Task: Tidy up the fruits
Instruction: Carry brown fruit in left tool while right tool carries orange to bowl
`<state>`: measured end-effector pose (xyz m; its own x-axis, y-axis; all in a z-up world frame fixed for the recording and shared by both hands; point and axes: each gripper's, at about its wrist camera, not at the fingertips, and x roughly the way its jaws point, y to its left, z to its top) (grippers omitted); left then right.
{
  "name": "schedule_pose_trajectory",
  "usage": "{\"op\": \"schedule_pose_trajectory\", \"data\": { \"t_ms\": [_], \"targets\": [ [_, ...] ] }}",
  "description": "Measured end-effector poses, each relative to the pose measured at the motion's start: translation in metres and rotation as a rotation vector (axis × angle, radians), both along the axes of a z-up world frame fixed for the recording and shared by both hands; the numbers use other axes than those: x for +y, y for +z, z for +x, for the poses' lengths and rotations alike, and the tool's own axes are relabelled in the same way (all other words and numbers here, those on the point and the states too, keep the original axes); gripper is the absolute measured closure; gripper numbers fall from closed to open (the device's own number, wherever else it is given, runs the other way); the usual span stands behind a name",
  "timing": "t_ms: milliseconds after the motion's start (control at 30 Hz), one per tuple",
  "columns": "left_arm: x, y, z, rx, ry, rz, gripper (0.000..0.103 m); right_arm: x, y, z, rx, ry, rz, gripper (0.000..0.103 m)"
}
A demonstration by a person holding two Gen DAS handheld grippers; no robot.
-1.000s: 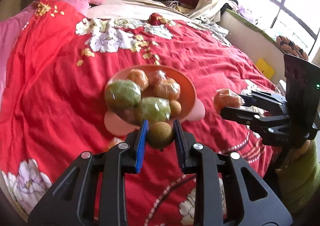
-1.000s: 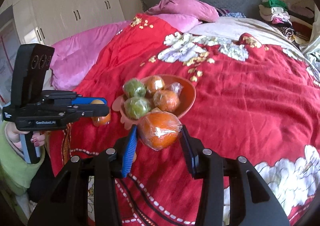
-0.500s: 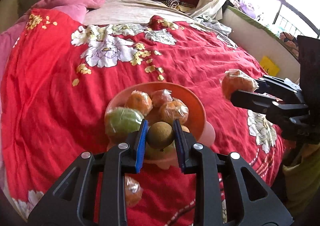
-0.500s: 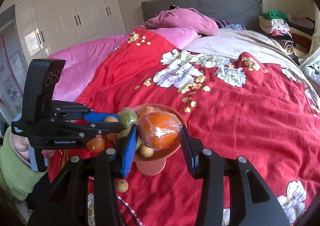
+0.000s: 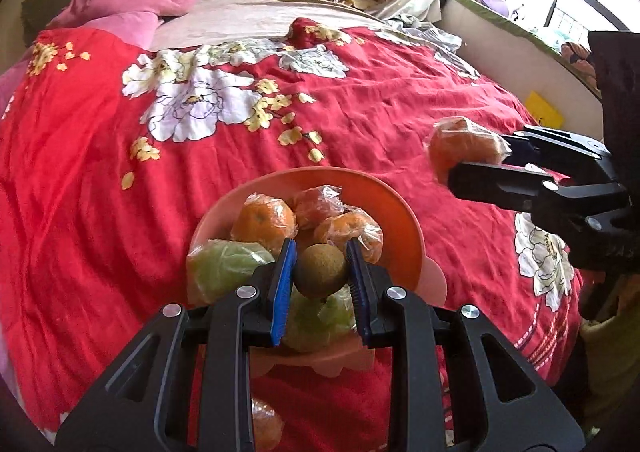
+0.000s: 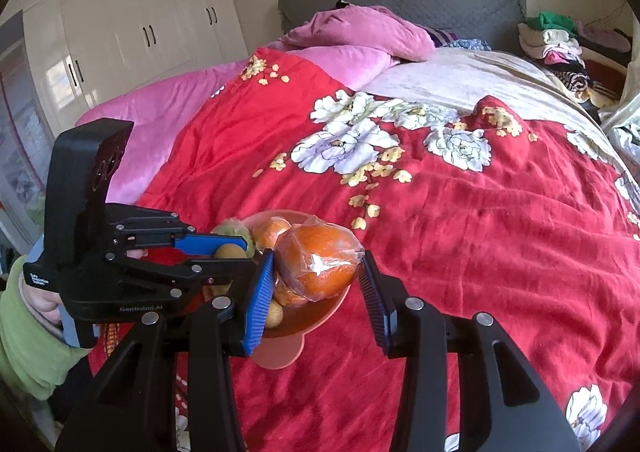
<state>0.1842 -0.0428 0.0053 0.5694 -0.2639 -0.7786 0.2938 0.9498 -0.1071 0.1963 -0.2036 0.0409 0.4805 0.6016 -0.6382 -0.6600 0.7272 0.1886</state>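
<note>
While my left gripper pinches a small brown fruit over the bowl's six o'clock side, my right gripper clamps a wrapped orange at the bowl's three o'clock. Dropped onto that heap, either could roll off; only the twelve o'clock rim looks free.

Red floral bedspread, pink pillow, wardrobe
</note>
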Motion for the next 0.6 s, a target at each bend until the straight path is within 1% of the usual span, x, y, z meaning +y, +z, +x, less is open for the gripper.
{"op": "schedule_pose_trajectory", "data": {
  "t_ms": [233,500,600],
  "targets": [
    [-0.001,-0.007,0.006,0.010,0.001,0.007,0.084,0.005,-0.012,0.011,0.031,0.009,-0.023,0.062],
    [0.001,-0.009,0.007,0.008,0.009,0.004,0.084,0.014,-0.016,0.019,0.042,0.030,-0.039,0.062],
    [0.002,-0.009,0.007,0.006,0.008,0.006,0.082,0.018,-0.018,0.023,0.047,0.038,-0.048,0.062]
  ]
}}
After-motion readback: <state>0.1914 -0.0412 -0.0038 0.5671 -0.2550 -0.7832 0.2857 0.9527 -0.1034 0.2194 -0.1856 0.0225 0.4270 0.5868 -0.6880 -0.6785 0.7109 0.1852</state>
